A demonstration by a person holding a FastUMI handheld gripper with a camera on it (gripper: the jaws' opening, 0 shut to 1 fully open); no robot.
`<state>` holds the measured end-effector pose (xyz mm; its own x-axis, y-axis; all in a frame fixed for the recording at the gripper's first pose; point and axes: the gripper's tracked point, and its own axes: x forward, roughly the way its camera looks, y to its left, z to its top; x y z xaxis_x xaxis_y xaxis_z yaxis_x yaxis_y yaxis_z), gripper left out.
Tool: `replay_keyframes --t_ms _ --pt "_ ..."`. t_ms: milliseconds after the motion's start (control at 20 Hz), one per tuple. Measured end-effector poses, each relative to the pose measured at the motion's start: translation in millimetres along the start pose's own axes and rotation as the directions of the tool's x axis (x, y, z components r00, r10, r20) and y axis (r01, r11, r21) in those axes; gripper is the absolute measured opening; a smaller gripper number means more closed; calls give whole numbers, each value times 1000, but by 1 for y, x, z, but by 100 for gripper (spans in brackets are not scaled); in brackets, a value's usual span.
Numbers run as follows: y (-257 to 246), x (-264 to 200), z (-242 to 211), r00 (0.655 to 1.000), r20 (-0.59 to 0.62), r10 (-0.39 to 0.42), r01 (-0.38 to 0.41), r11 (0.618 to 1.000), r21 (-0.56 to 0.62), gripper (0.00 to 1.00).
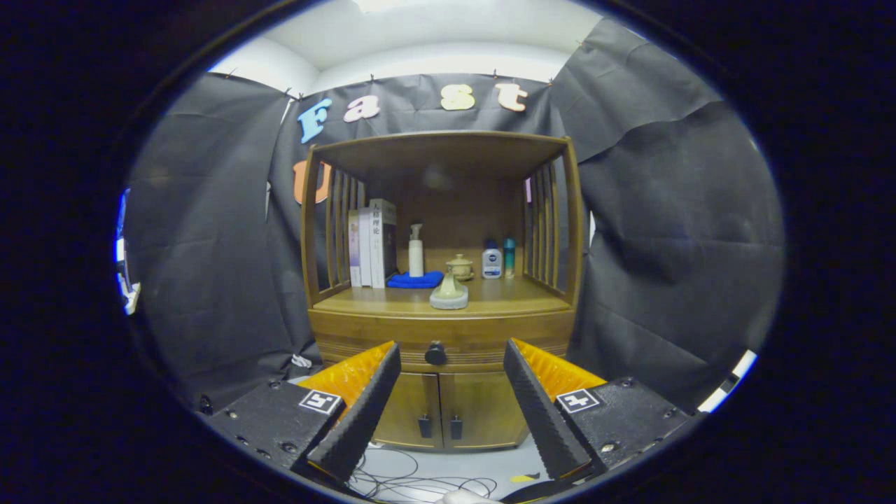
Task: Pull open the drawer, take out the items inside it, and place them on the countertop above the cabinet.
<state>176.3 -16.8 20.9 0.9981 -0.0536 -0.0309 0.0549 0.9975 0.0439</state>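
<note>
Tongs (451, 353) wide apart, holding nothing, well short of cabinet (441, 392). Drawer (392, 339) shut, its knob (435, 353) btwn the fingertips, farther off. Table (490, 297) above carries small pot (449, 292).

Drawer (442, 348): wooden front, one dark round knob (435, 353) at centre; closed, flush with the cabinet (441, 413) (contents hidden). Sits directly below the countertop (504, 297) and above two lower doors. Countertop: flat wooden surface under an open shelf frame. Cabinet: brown wood, upright against the booth wall.
</note>
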Motion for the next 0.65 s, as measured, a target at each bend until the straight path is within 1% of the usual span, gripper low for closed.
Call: replay_keyframes --t_ms 300,650 --pt "-22 -22 -1 999 10 -39 39 999 18 97" --pt "-30 -32 3 999 20 -45 45 999 22 97"
